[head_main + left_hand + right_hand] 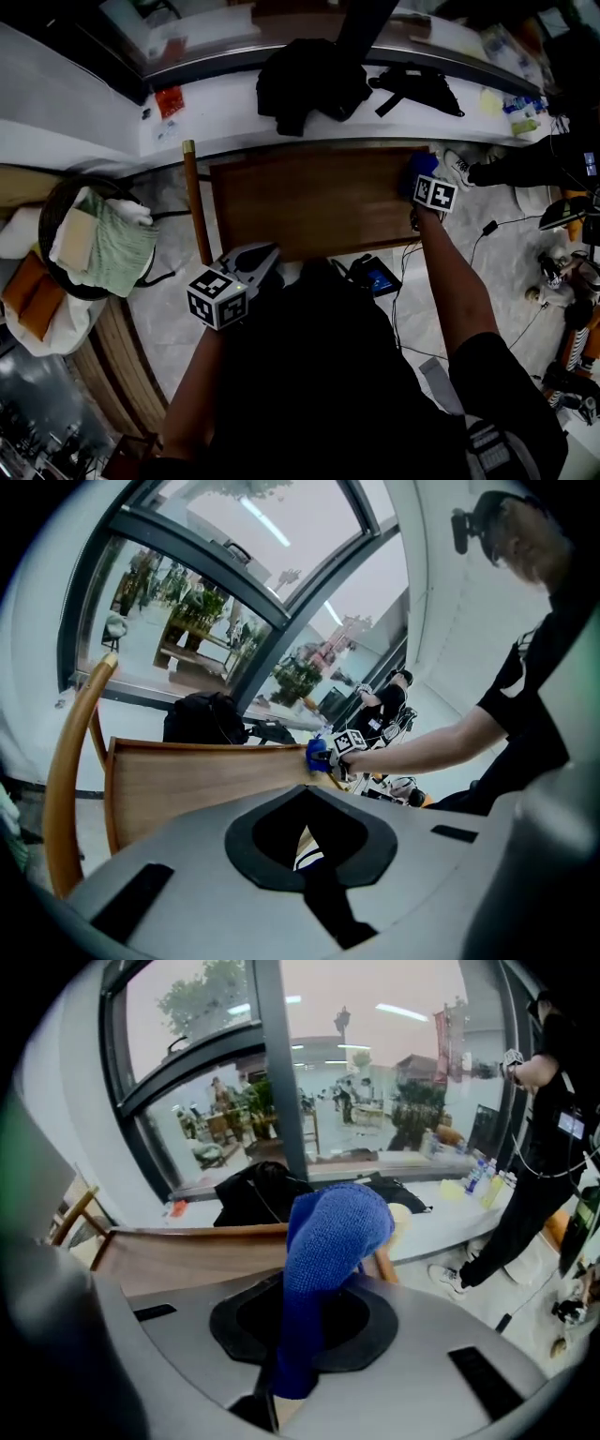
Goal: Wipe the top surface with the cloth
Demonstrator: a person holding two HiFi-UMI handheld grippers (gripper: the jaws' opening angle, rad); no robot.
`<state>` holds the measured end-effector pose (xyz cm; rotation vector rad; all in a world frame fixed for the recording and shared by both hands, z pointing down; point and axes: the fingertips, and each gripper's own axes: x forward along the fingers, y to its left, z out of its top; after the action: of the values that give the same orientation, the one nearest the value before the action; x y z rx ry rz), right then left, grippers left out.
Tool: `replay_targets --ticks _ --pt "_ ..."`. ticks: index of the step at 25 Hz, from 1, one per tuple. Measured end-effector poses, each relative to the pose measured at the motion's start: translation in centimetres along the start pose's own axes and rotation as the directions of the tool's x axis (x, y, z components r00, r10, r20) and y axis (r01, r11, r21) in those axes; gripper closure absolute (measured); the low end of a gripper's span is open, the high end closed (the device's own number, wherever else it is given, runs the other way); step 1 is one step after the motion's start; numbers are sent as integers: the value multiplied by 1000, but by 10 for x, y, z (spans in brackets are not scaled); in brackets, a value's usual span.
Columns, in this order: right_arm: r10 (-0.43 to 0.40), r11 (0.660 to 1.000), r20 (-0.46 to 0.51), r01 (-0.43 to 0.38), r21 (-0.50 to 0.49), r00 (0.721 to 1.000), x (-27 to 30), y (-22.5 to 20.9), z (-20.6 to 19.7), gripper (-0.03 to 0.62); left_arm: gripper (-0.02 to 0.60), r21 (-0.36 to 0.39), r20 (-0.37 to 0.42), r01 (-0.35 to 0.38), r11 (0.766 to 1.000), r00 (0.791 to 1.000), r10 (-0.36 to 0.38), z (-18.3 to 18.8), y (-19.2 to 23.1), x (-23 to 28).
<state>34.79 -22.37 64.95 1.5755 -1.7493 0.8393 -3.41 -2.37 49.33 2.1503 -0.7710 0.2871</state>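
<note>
Evidently, you had the right gripper (419, 180) clamped on the blue cloth (333, 1232) at the far right corner of the wooden table top (309, 202), placed to wipe it, while your left gripper (265, 257), jaws together and empty, hung just off its near left corner.

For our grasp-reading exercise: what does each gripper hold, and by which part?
Right gripper pinches the blue cloth by one end, rest bunched above. Left gripper holds nothing.
</note>
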Motion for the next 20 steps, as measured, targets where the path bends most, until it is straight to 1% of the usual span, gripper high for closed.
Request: replay_targets --ticks 3,5,8,11,15,18,20 --pt "125 990 20 -123 -64 992 -9 71 -7 534 572 8 13 1 1000 1000 -1 -1 9 -19" --pt "225 971 20 -223 -87 974 -12 129 -11 534 572 11 31 2 1000 1000 -2 1 13 -32" --pt "348 930 -8 -347 -117 937 -15 217 -18 534 572 5 71 1 1000 997 -2 6 17 -52" --pt "470 871 -63 -474 -132 881 -13 306 -34 534 572 19 74 -16 1000 997 15 0 30 -74" --pt "606 773 -116 -617 -148 787 -17 406 -50 534 572 8 77 -43 999 996 42 -9 50 -103" --pt "665 708 -166 -685 -173 729 -20 462 -61 534 572 8 76 -56 998 996 55 -15 63 -119" --pt "686 683 -195 -712 -160 701 -21 490 -71 534 572 6 77 -64 998 995 63 -19 68 -128"
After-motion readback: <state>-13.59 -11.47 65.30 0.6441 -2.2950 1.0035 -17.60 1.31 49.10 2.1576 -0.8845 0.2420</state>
